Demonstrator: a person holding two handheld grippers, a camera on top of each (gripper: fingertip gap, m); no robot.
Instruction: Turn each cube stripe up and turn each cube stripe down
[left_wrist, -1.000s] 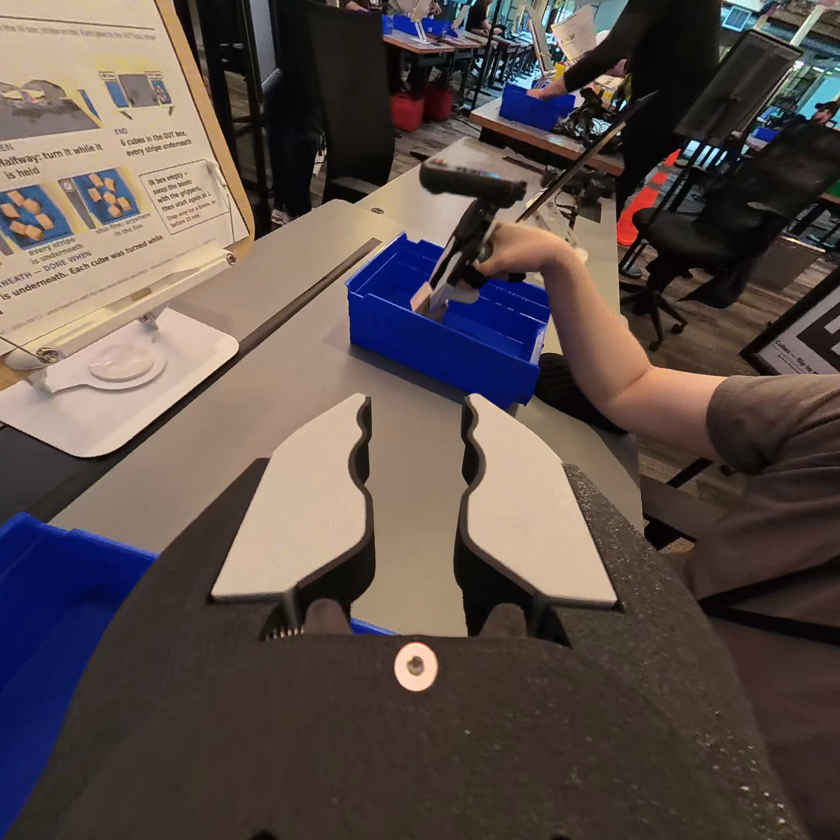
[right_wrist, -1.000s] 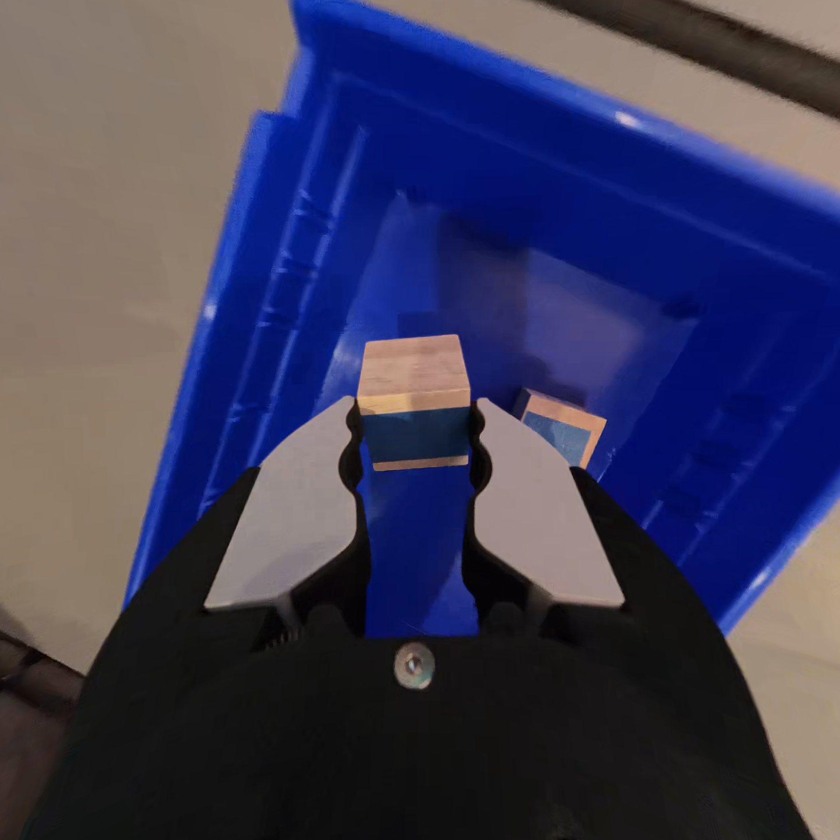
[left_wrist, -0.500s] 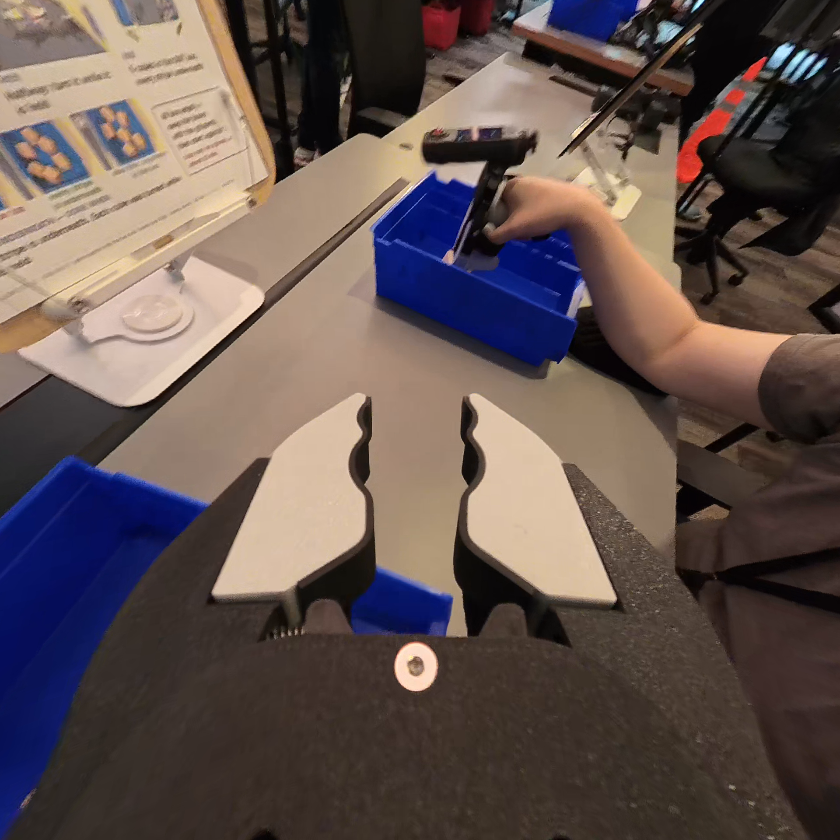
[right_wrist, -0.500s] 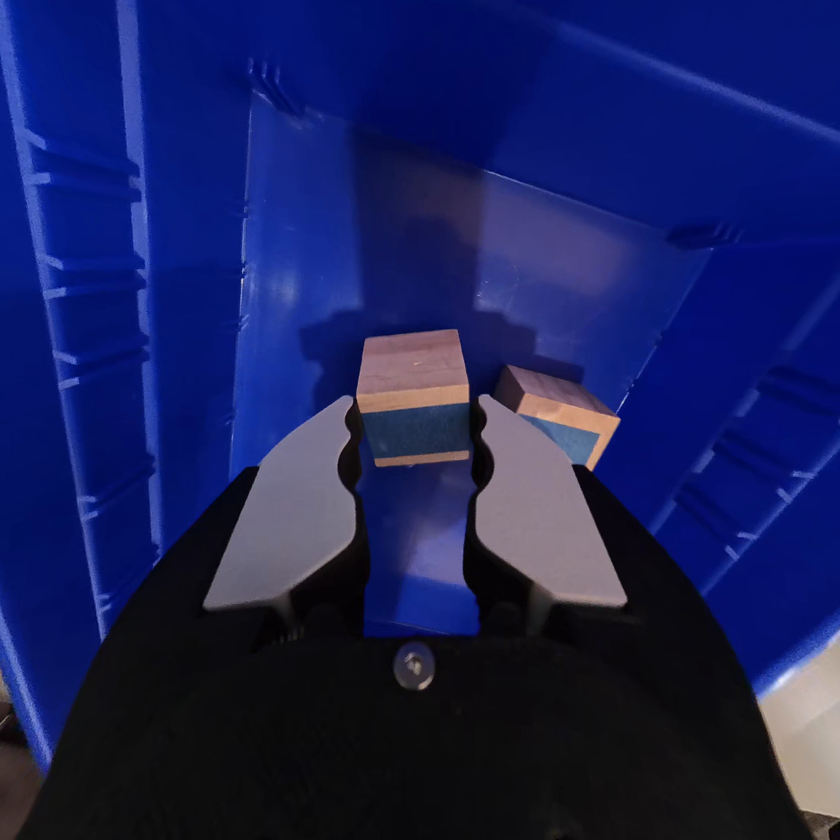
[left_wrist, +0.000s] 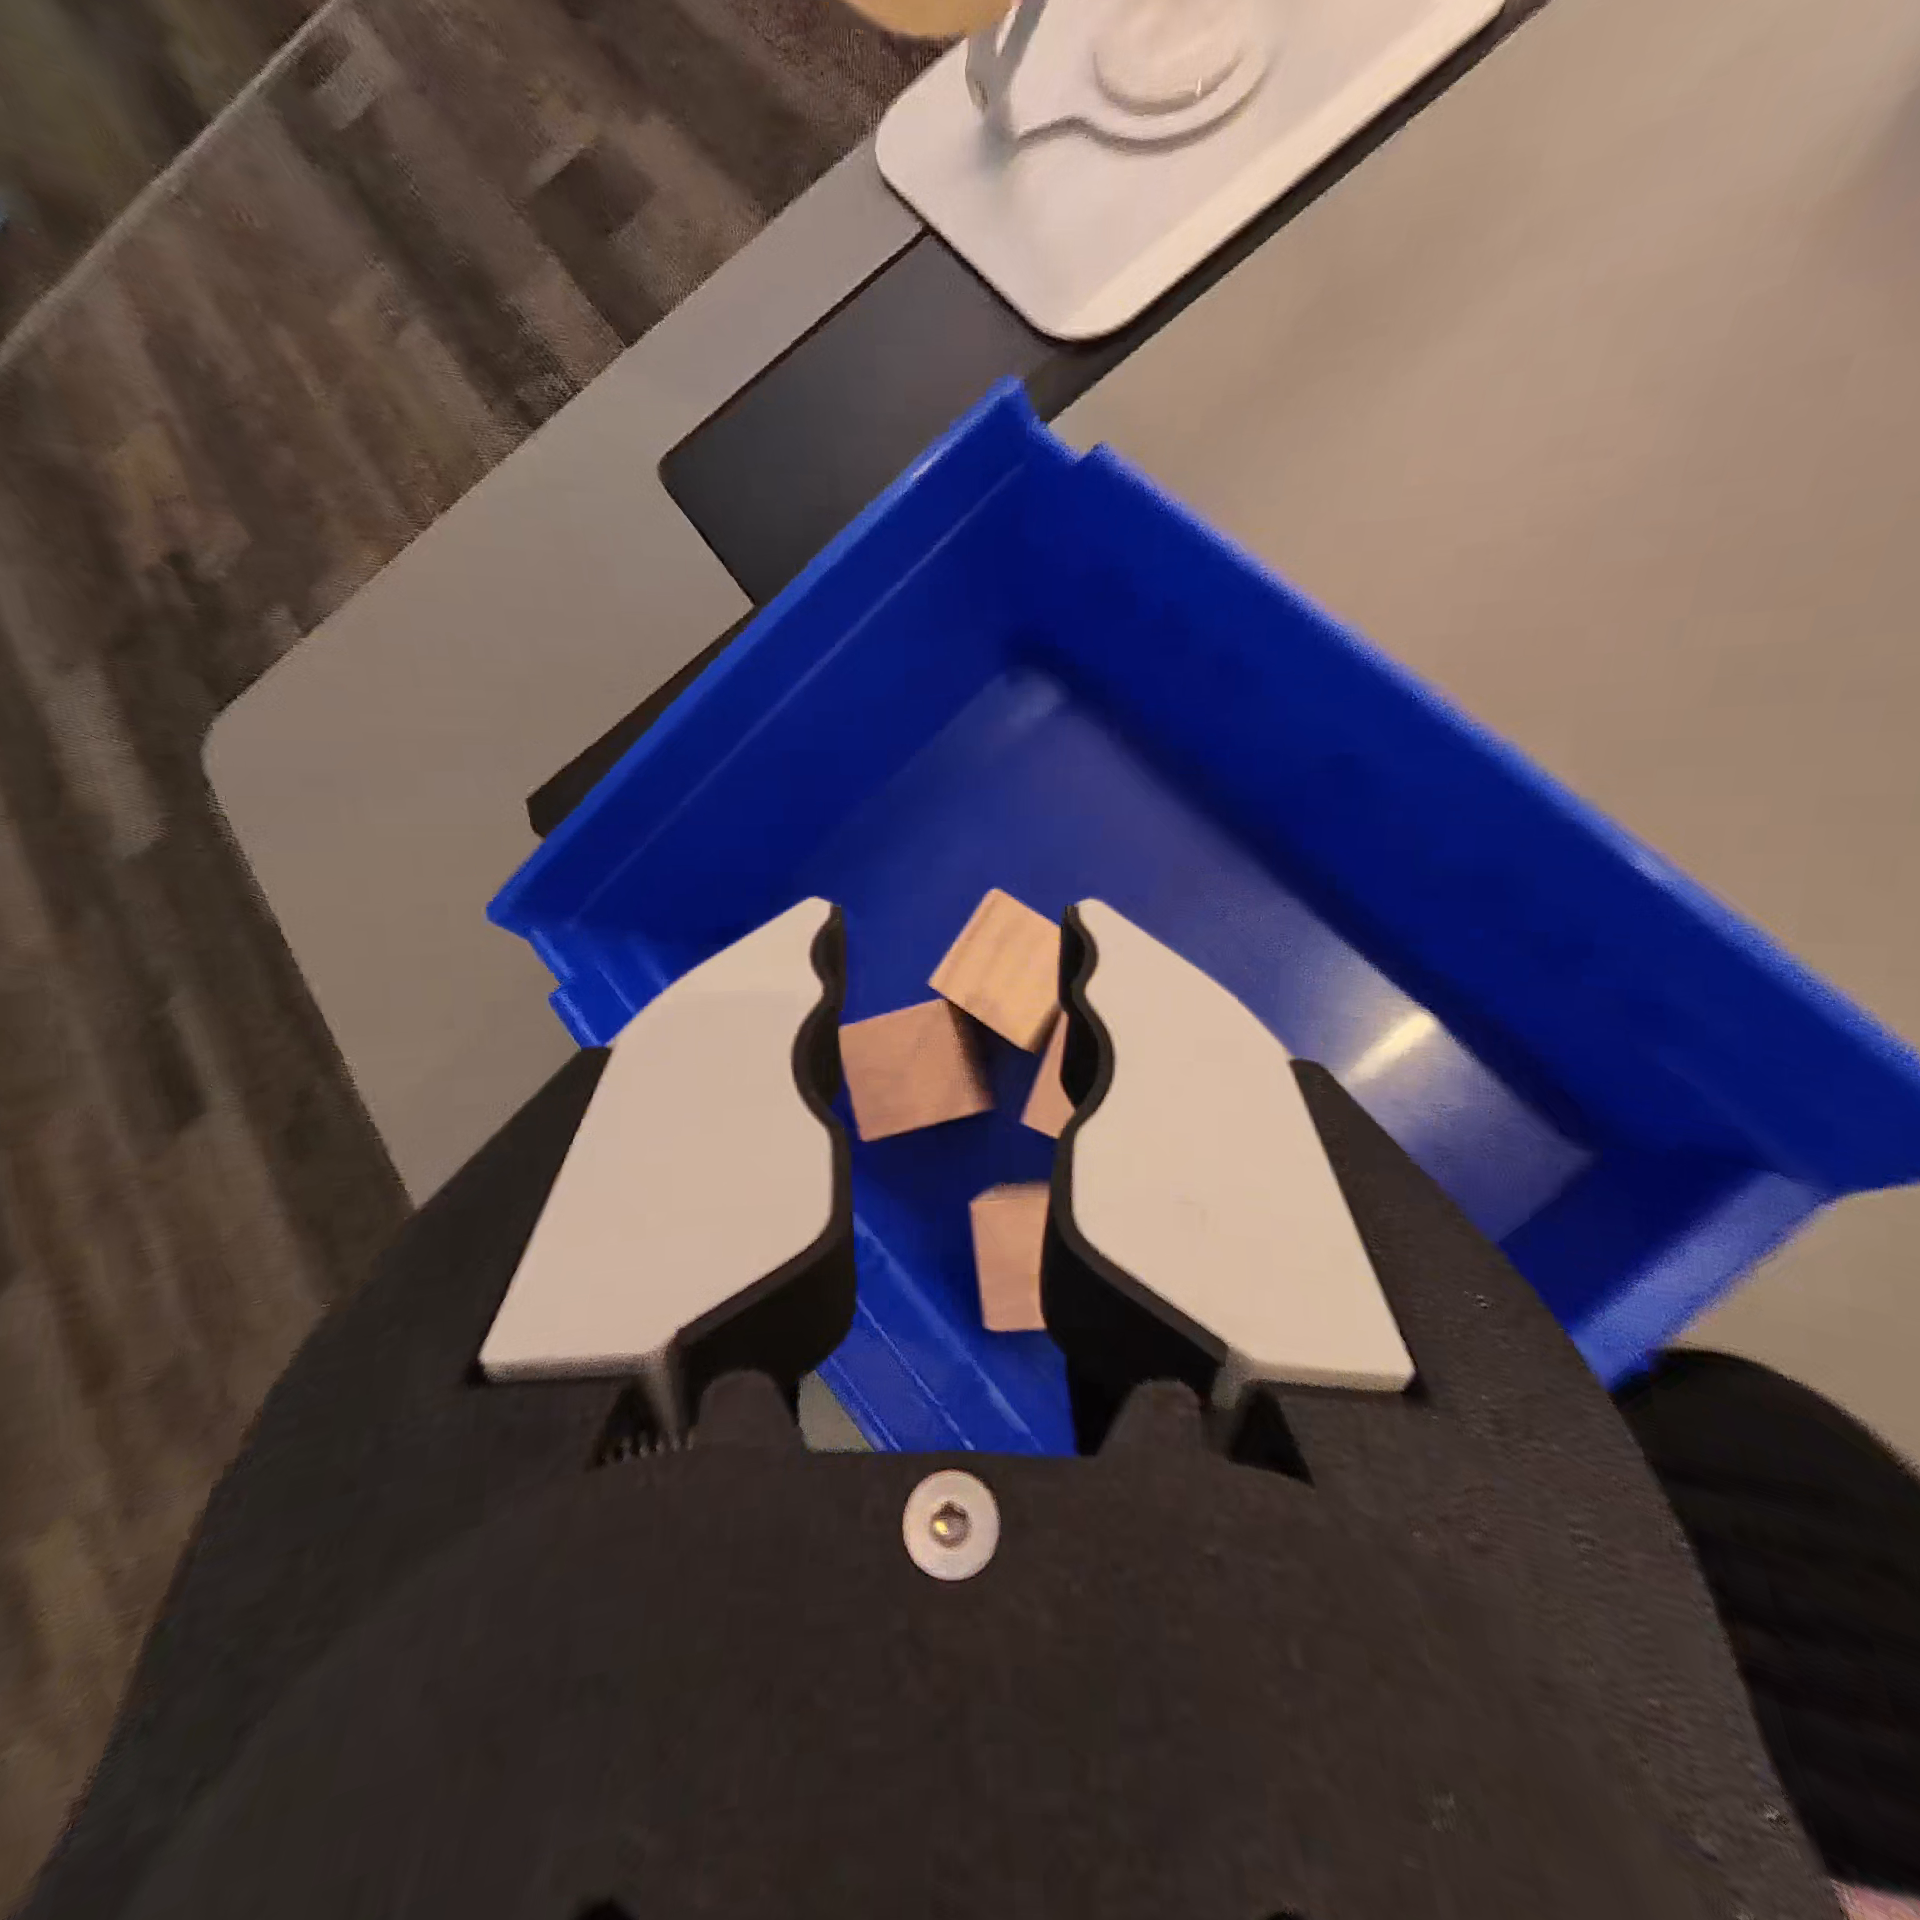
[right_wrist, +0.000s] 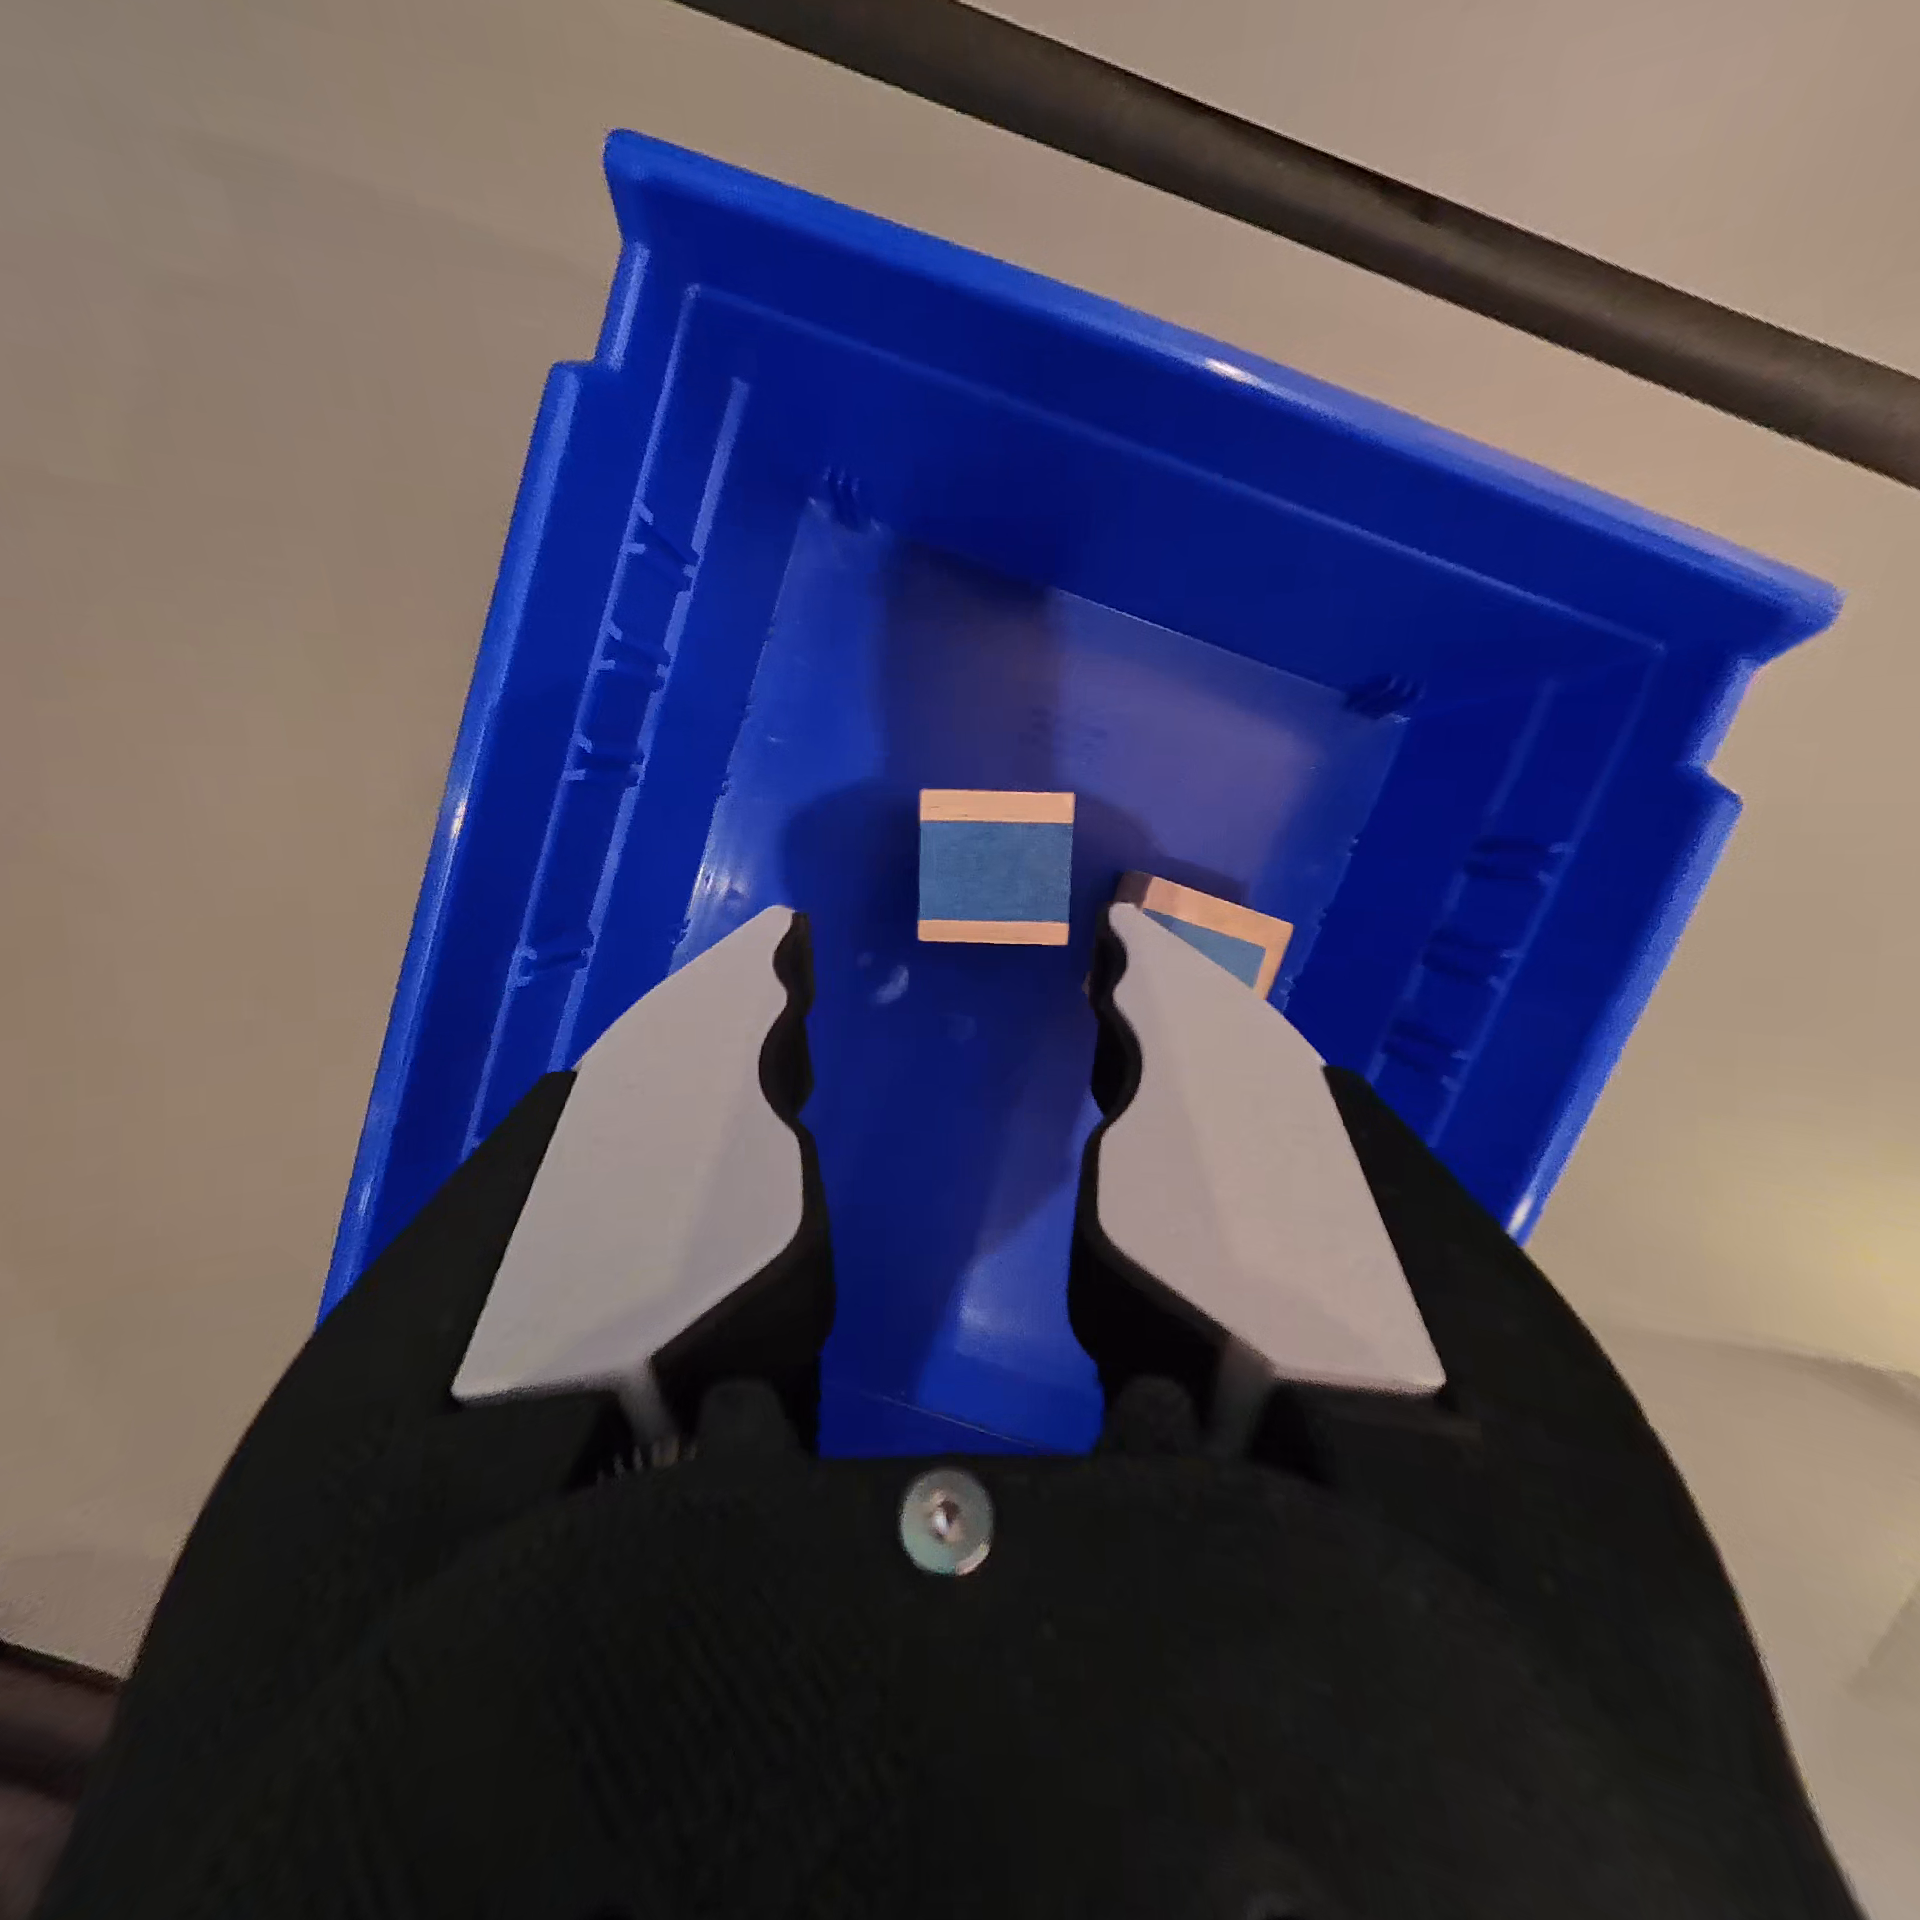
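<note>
Both tools hang released above blue bins of wooden cubes.

The right tool is spread wide over its blue bin on the grey desk, gripping nothing; one cube lies stripe up on the bin floor just beyond the fingertips, and a second striped cube sits to its right, partly behind the right finger. The left tool is likewise spread with nothing between its pads, above another blue bin where several plain-faced cubes lie clustered on the floor, none showing a stripe. A white stand base sits at the far side.
</note>
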